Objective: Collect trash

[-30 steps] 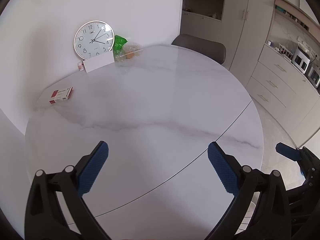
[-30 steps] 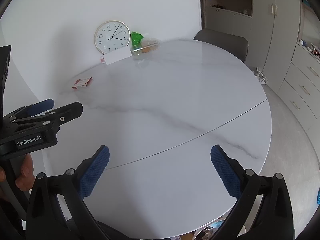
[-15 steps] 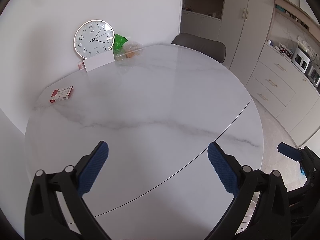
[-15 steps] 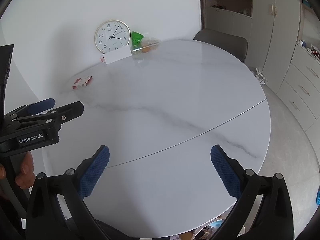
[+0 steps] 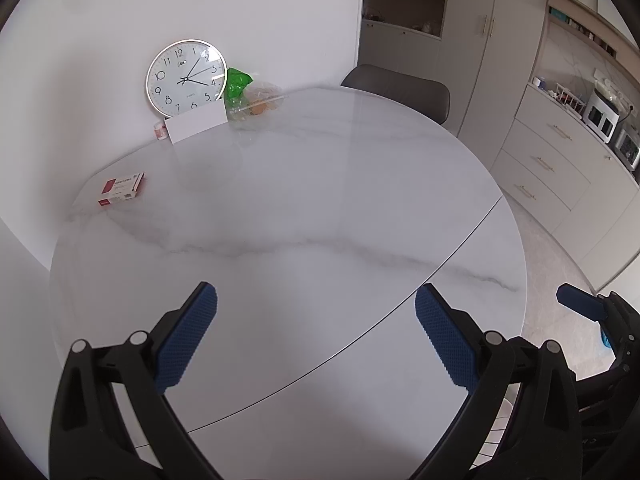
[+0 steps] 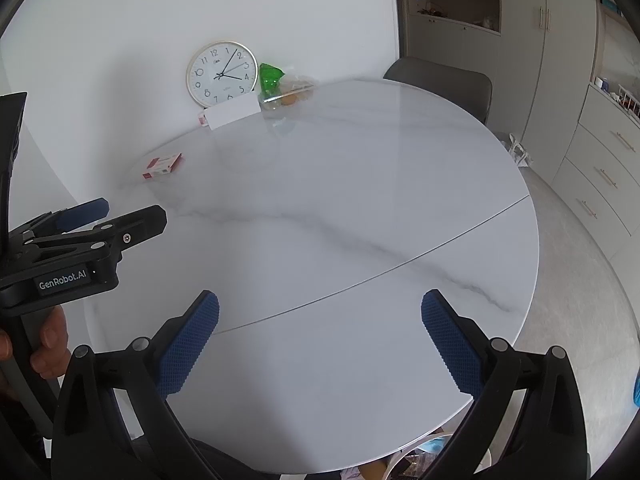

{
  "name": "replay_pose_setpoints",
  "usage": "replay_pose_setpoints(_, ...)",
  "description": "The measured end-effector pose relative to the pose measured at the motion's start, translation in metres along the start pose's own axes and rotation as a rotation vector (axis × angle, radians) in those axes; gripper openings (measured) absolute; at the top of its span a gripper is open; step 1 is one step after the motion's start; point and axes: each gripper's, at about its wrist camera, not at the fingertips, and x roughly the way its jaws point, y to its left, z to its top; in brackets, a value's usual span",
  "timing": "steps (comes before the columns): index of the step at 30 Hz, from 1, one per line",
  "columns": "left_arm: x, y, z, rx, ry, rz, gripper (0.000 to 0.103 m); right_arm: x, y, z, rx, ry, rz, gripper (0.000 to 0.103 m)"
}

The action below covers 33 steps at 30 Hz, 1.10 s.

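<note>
A round white marble table (image 5: 304, 184) (image 6: 360, 184) fills both views. A small red and white box (image 5: 122, 189) (image 6: 163, 165) lies near its far left edge. At the back, a green bag (image 5: 237, 84) (image 6: 270, 77) and a clear plastic bag with food scraps (image 5: 262, 100) (image 6: 290, 94) rest by the wall. My left gripper (image 5: 316, 336) hovers open over the near part of the table, empty. My right gripper (image 6: 320, 340) is open too, with nothing between its fingers, and sits to the right of the left gripper (image 6: 96, 220).
A wall clock (image 5: 186, 77) leans on the wall behind a white card (image 5: 196, 124). A grey chair (image 5: 400, 88) stands behind the table. Cabinets and drawers (image 5: 560, 160) line the right side. Something like a bin rim (image 6: 436, 446) shows under the table's near edge.
Both grippers have drifted slightly, so the right gripper's tip sits a little lower in the left wrist view. Nothing on the table has moved.
</note>
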Motion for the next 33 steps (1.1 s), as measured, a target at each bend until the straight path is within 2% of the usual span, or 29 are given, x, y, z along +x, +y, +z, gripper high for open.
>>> replay_pose_setpoints(33, 0.0017, -0.0047, -0.0014, 0.015, -0.01, -0.002, 0.095, -0.0017, -0.0064, -0.0068, 0.005, 0.007, 0.001, 0.101)
